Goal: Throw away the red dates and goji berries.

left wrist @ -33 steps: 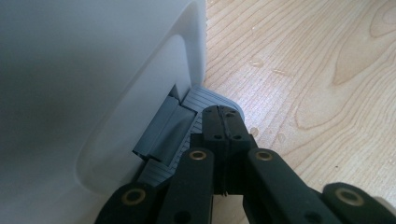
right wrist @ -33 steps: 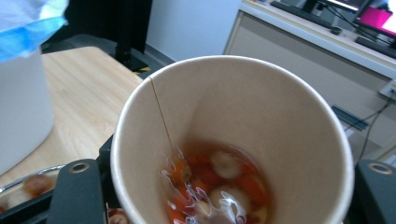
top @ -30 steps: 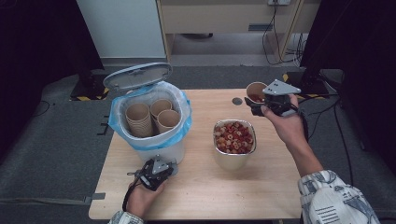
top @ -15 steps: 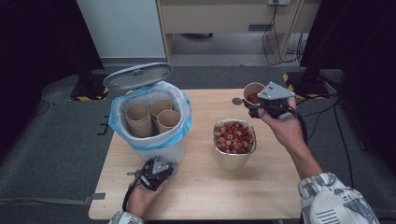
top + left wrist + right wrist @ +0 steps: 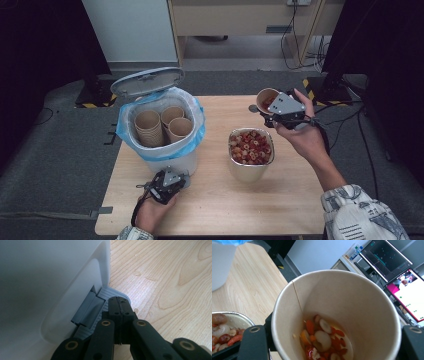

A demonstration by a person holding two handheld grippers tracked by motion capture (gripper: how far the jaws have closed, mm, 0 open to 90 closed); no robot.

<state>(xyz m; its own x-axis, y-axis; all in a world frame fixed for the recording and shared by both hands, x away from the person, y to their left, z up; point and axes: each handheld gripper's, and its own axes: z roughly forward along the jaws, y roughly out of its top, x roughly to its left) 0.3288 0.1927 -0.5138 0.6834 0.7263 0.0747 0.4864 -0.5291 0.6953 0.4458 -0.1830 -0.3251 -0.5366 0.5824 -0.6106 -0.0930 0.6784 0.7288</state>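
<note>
Right gripper [image 5: 272, 107] jaws squeeze paper cup [image 5: 337, 315] by its sides, cup up above far right of table [image 5: 300, 200], tipped toward metal bowl [image 5: 250, 167]. Wet fruit bits [image 5: 322, 340] sit in cup bottom. Cup looks light and soft; hard squeeze would likely crush it, so hold mid wall gently. Left gripper [image 5: 120, 303] jaws shut together, empty, tips on grey pedal [image 5: 100, 307] of white bin [image 5: 160, 130].

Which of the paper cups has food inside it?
The paper cup held in the right gripper; it holds red and white pieces. The cups in the bin look empty.
</note>
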